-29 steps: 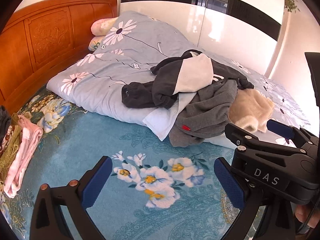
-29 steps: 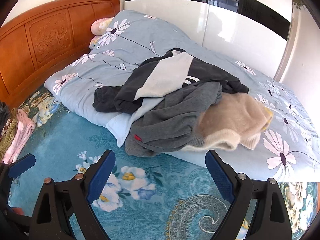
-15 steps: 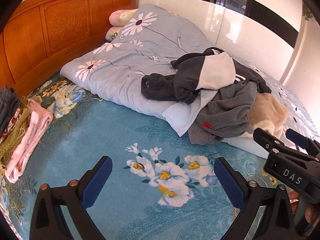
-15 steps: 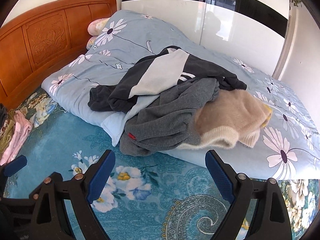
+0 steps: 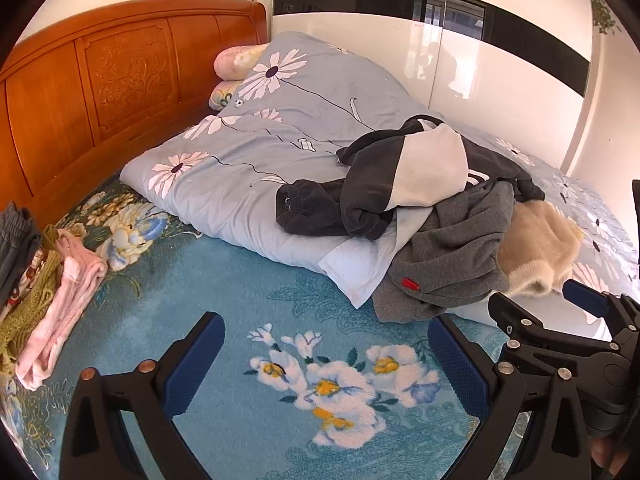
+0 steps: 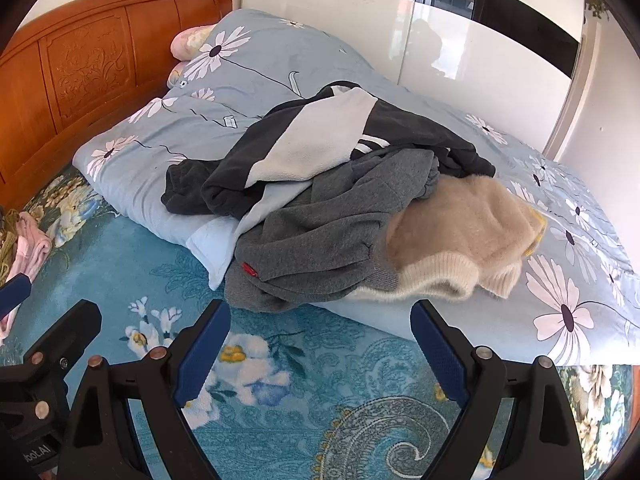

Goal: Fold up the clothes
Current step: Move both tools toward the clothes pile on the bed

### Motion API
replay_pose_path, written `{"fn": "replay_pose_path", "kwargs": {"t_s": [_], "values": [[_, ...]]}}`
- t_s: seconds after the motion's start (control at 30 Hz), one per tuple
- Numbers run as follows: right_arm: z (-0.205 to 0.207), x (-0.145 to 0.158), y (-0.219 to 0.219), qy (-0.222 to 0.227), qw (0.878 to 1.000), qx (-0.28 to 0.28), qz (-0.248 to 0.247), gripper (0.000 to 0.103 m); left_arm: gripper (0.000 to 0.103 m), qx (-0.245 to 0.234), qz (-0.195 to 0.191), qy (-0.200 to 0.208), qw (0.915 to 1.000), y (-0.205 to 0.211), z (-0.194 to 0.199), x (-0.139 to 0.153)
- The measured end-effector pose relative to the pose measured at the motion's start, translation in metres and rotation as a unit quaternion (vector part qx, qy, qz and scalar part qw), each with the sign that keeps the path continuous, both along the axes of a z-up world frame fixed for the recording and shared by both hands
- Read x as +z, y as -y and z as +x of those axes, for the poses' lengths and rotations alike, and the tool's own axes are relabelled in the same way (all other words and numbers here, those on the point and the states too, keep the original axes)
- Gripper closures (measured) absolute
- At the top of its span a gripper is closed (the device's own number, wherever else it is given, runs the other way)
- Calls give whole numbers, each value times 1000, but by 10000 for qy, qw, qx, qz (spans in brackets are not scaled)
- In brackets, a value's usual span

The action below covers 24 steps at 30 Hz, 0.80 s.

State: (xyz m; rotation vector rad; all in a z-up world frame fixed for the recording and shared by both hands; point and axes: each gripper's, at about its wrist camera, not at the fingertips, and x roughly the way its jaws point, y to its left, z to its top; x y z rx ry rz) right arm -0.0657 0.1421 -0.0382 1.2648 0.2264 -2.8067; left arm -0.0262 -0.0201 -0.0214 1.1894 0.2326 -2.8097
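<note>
Blue floral bedding (image 6: 280,436) fills the foreground as both grippers — left (image 5: 326,360), right (image 6: 320,344), spread and empty — have drifted nearer the unfolded clothes pile (image 6: 340,200), so folding hasn't begun.

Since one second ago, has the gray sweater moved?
No. The gray sweater still overlaps the same corner of the quilt, beside the beige sweater.

Clothes pile (image 6: 340,200) on quilt (image 6: 248,76), quilt on bedspread (image 6: 280,400). Headboard (image 6: 88,60) behind left. Pillows (image 5: 236,60) behind quilt. More garments (image 5: 60,300) far left.
</note>
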Motion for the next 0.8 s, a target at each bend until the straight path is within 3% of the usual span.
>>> {"fn": "replay_pose_path", "kwargs": {"t_s": [0.8], "values": [[-20, -10, 13, 128, 9997, 153, 154, 11, 0, 251, 5, 290, 9993, 7, -16, -17]]}}
